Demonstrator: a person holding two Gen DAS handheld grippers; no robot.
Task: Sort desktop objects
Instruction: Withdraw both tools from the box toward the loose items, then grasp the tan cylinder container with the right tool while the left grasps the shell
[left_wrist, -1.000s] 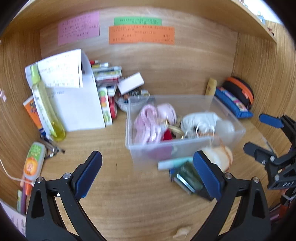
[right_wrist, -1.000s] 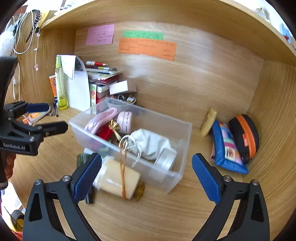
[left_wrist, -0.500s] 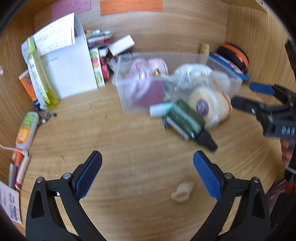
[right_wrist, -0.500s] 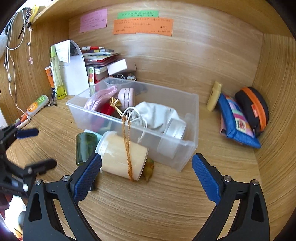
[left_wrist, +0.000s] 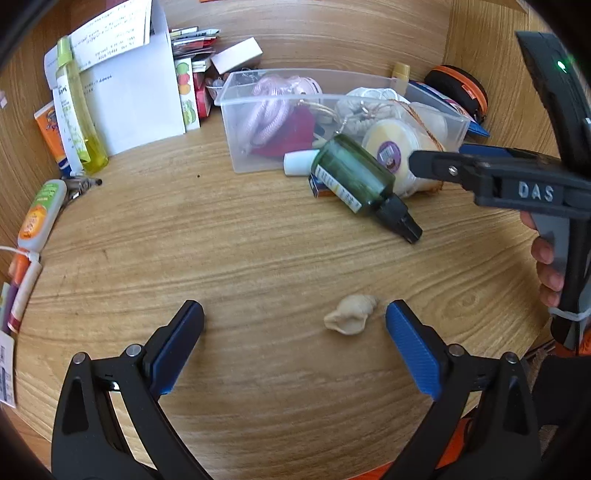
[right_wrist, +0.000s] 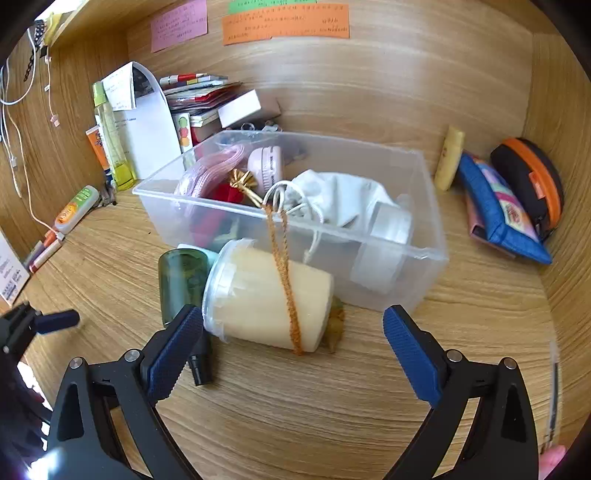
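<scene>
Your left gripper (left_wrist: 293, 334) is hovering spread wide and empty, with the small beige seashell (left_wrist: 351, 314) lying on the wooden desk (left_wrist: 258, 251) between its pads, nearer the right one. Your right gripper (right_wrist: 291, 341) is gaping empty too, facing the cream lidded tub (right_wrist: 266, 299) lying crosswise before the clear plastic bin (right_wrist: 399, 266).

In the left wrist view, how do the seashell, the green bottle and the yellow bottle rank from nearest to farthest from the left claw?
1. Seashell, between the open left claw tips, toward the right one.
2. Green bottle, lying ahead, right, beside the clear bin.
3. Yellow bottle, upright, far left.
</scene>
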